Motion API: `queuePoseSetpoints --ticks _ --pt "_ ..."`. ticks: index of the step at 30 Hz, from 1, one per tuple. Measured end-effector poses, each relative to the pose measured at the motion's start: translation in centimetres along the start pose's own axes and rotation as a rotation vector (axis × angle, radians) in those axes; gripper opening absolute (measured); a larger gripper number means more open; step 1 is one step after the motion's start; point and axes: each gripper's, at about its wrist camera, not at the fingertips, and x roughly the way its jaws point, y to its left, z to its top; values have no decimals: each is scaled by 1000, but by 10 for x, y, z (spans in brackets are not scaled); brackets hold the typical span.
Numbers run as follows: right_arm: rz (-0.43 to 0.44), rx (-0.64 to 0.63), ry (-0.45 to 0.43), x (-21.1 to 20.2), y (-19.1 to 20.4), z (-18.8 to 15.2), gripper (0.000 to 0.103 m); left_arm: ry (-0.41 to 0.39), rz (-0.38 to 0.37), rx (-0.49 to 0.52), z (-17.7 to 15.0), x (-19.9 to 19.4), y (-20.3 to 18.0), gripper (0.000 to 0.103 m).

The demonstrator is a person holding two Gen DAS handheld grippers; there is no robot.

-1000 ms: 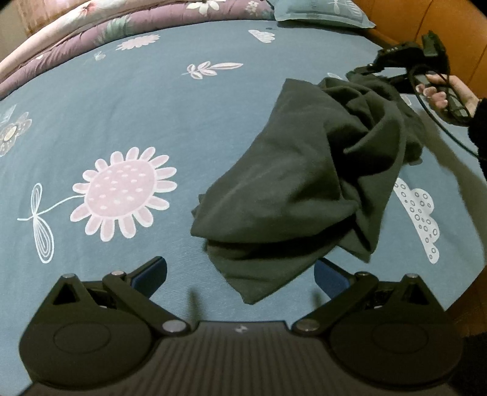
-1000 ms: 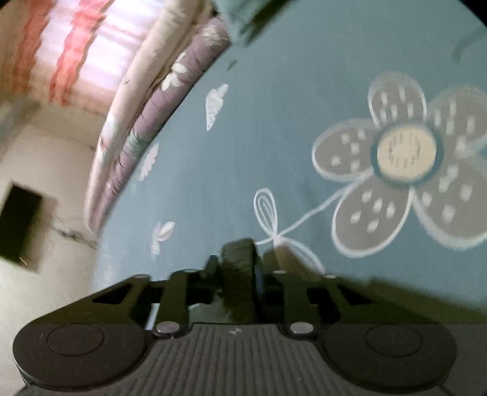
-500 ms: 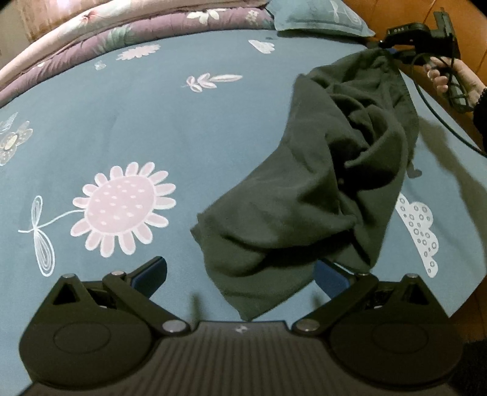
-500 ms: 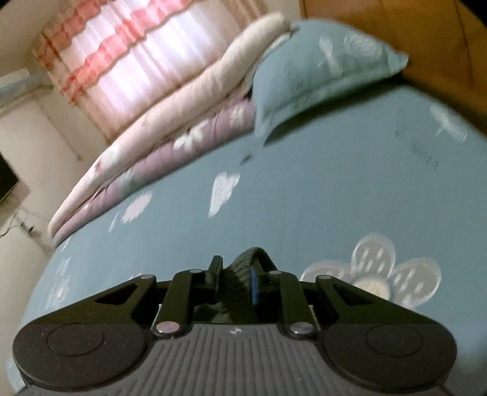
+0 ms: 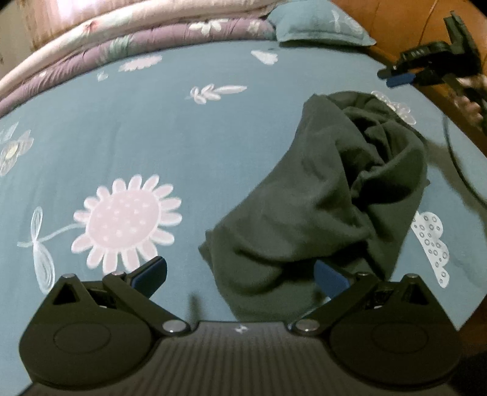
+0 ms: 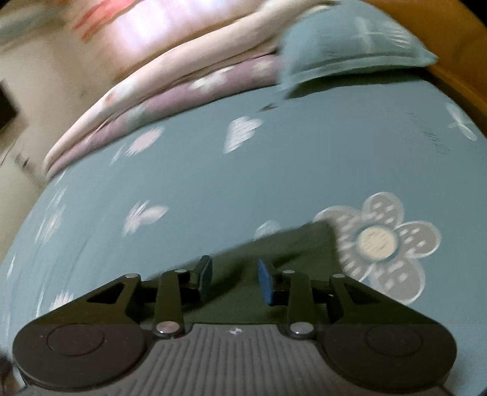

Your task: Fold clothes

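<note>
A dark green garment (image 5: 319, 198) lies crumpled on the blue flowered sheet (image 5: 182, 137), right of the middle. My left gripper (image 5: 243, 275) hovers open over its near corner; the cloth reaches between the blue pads (image 5: 152, 271) without being pinched. My right gripper (image 5: 395, 76) is raised beyond the garment's far end, clear of it. In the right wrist view the right gripper (image 6: 235, 278) has its jaws opening, with nothing pressed between them. A flat piece of the garment (image 6: 289, 243) lies on the bed below them.
Folded pink and purple quilts (image 5: 121, 39) and a blue pillow (image 5: 319, 24) line the far side. A wooden bed frame (image 5: 395, 24) runs along the right. A black cable (image 5: 456, 164) trails from the right gripper over the sheet's right edge.
The right gripper, shut on the garment's far end and lifting it, has opened; that end has dropped back onto the bed. The right gripper rose and rolled. The left gripper barely moved.
</note>
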Motion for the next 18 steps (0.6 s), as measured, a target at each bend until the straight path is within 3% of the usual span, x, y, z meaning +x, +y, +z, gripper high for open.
queuePoseSetpoints --ticks 6,12,18 --pt "116 -170 52 -14 75 -42 43 -32 -78 -5 -6 18 3 102" --pt "263 -235 53 -27 134 -73 43 64 -147 7 -14 29 6 99" --pt "301 -379 120 -16 204 -121 45 63 -109 54 -17 11 36 99"
